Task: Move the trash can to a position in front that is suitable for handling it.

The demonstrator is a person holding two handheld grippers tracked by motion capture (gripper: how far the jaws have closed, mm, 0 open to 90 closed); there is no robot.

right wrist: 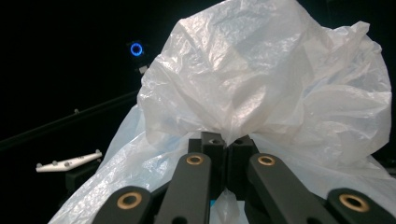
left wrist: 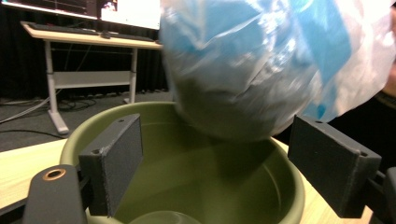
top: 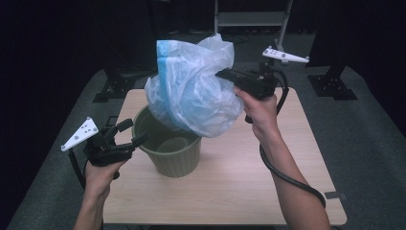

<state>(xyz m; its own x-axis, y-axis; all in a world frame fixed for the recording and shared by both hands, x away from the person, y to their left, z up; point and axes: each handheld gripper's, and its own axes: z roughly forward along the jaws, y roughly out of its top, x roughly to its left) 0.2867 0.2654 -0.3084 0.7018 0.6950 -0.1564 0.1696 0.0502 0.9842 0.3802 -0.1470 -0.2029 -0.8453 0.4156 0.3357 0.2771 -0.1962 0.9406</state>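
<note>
A translucent white and blue plastic bag [top: 194,86] hangs in the air above an olive-green bin [top: 178,160] that stands on the wooden table [top: 234,182]. My right gripper [top: 221,74] is shut on the bag's upper right side; in the right gripper view its jaws pinch a bunch of the bag [right wrist: 261,93]. The bag's bottom dips just over the bin's rim [left wrist: 187,116]. My left gripper [top: 135,133] is open at the bin's left rim, its two pads [left wrist: 114,163] spread in front of the bin's mouth. The bag [left wrist: 261,70] bulges above the bin in that view.
Grey floor surrounds the table [top: 364,124]. Black stand feet sit at the back left [top: 112,86] and back right [top: 332,86]. A white desk frame [top: 251,19] stands behind. A desk with screens [left wrist: 88,32] shows in the left gripper view.
</note>
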